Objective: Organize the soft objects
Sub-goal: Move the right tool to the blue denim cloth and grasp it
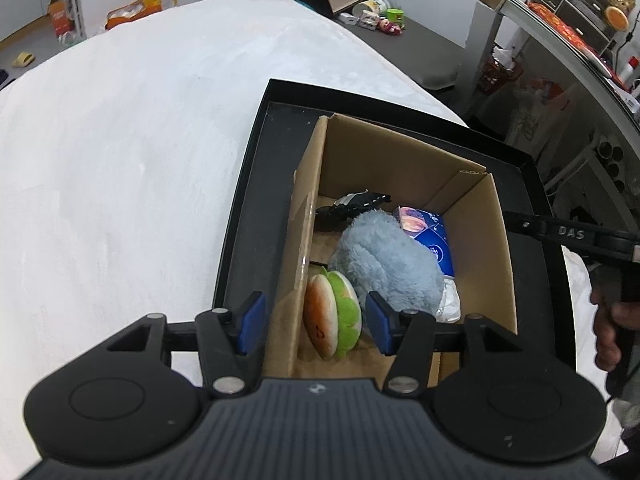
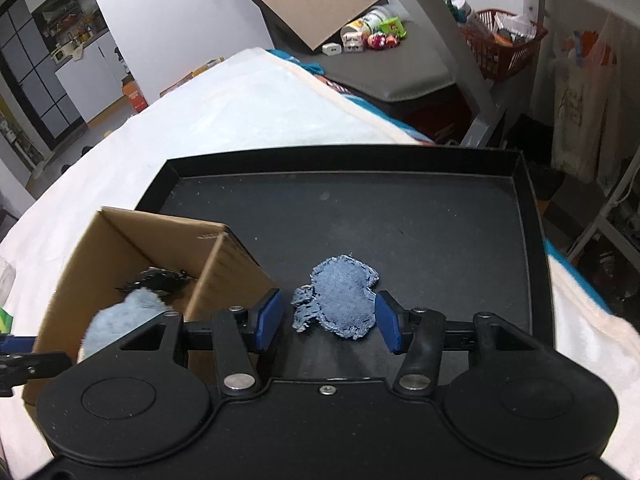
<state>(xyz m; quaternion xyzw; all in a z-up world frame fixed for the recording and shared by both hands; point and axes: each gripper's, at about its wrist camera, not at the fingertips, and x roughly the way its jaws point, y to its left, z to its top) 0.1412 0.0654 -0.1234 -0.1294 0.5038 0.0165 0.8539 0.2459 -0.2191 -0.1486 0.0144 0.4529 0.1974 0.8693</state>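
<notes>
A cardboard box (image 1: pixel 476 232) stands in a black tray (image 1: pixel 256 184) on a white-covered table. In it lie a burger plush (image 1: pixel 332 316), a fluffy light-blue plush (image 1: pixel 384 264), a blue packet (image 1: pixel 434 240) and a black item (image 1: pixel 352 204). My left gripper (image 1: pixel 316 324) is open above the box, its blue pads either side of the burger plush. In the right wrist view, a frayed denim patch (image 2: pixel 340 296) lies on the tray floor (image 2: pixel 400 220). My right gripper (image 2: pixel 330 320) is open, its pads straddling the patch. The box (image 2: pixel 132 248) is to its left.
The white cloth (image 1: pixel 120 140) covers the table left of the tray. A grey bench with small toys and bottles (image 2: pixel 372 36) stands behind, with a red basket (image 2: pixel 504 44) and metal frame to the right. The other gripper's handle (image 1: pixel 576 236) reaches over the tray's right rim.
</notes>
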